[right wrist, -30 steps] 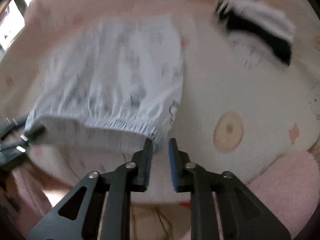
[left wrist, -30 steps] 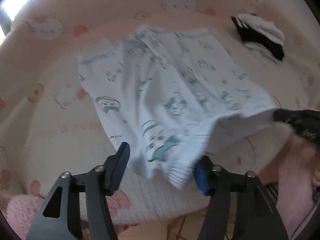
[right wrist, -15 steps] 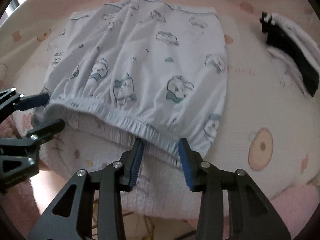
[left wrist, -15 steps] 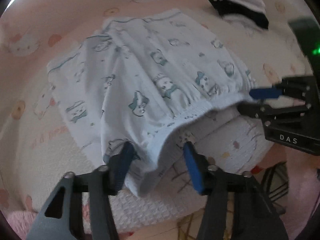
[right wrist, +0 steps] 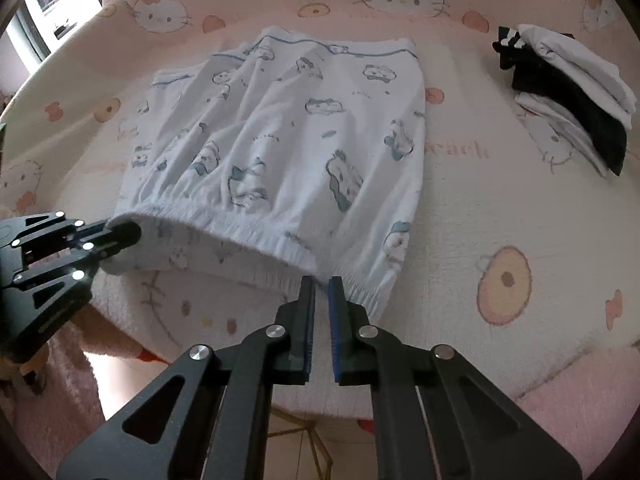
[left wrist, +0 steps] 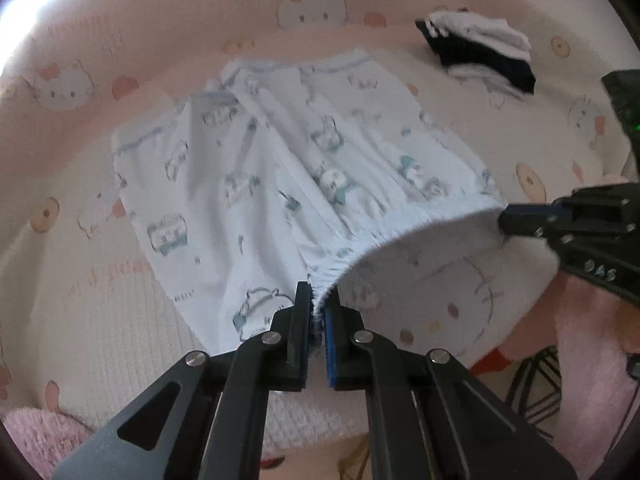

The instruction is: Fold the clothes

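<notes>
Pale blue shorts [left wrist: 280, 184] [right wrist: 304, 128] with cartoon prints lie flat on the pink cat-print cover, waistband toward me. My left gripper [left wrist: 318, 300] is closing tight on the left end of the elastic waistband, and its pads press the gathered cloth. In the right wrist view the left gripper [right wrist: 128, 236] shows at the left edge, pinching that corner. My right gripper [right wrist: 321, 284] is closing on the waistband near its right end, with cloth nipped between the tips. It enters the left wrist view as the right gripper [left wrist: 506, 220]. The upper waistband layer hangs lifted between them.
A folded stack of black and white clothes [left wrist: 480, 56] [right wrist: 568, 92] lies at the far right of the cover [right wrist: 520, 208]. The table's near edge runs just under both grippers, with floor below. A pink fluffy sleeve [left wrist: 592, 360] is at the right.
Both grippers went from open around the waistband to shut on it. The shorts now lie spread, and the waistband is stretched and raised between the two grippers.
</notes>
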The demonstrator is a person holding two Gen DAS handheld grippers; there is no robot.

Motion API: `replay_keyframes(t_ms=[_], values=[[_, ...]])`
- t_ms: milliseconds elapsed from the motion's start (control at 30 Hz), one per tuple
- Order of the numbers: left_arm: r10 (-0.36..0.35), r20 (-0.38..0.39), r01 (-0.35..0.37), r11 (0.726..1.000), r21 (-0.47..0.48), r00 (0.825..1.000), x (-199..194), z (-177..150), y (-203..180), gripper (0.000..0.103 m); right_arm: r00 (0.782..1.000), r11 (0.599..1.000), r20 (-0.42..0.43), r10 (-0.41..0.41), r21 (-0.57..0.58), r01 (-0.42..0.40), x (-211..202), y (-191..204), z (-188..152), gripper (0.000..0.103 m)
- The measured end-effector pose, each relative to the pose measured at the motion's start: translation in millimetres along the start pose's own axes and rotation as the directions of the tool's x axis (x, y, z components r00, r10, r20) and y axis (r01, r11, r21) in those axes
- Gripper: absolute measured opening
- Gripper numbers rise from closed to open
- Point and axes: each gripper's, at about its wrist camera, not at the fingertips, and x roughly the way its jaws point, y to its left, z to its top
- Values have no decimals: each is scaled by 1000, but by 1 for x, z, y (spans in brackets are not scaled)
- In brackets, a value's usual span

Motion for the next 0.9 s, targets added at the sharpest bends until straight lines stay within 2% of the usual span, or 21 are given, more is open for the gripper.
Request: replay_keyframes(t_ms=[133,200,333,400,433,467,500,567,667,700,733,767,800,833,900], values=[[-19,-30,19,1000,8,999,18,2,-5,6,998,999,-55,-28,40,30,15,-15,6,3],[-19,-39,19,1000,19,999,17,-2,-7,7,997,998,-75,-34,58,38,17,-6,4,3],[-19,-126,22,1000,18,992,19,-15,-11,7,990,994,-131,-48,93,61,26,-12,5,3],[-62,-139,58,998,-29,988,13,-17,-2,10,984,989,-174,-46,129,69,28,-19,2,4],[-90,-133,82,995,-63,987,8,-17,4,18,983,986,-179,-46,147,73,26,-23,1,7],[-124,-108,111,987,-118,986,1,-16,14,28,987,983,-162,-22,177,51,21,-29,2,9],[-158,-76,142,973,-180,985,-7,-16,26,32,990,978,-142,4,208,26,16,-34,2,14],[-192,-25,176,940,-291,981,-14,-16,48,36,995,967,-84,51,255,-29,4,-42,5,17],[-220,3,196,861,-469,976,-9,-23,82,36,997,964,-4,79,255,-76,1,-39,18,34],[-235,-6,197,830,-521,972,-4,-29,90,36,995,963,-4,98,252,-94,9,-37,22,38],[-255,-18,199,796,-572,967,2,-37,97,36,995,962,-26,93,259,-83,20,-38,26,38],[-275,-33,201,775,-600,961,8,-41,100,36,995,962,-51,86,265,-70,32,-39,30,39],[-289,-62,193,770,-608,955,14,-43,101,36,994,961,-75,79,272,-56,43,-40,34,40],[-287,-95,176,784,-595,953,19,-44,98,35,994,961,-82,65,272,-41,46,-41,36,39],[-251,-122,145,823,-550,960,17,-42,90,35,995,960,-91,47,281,-20,45,-43,35,36]])
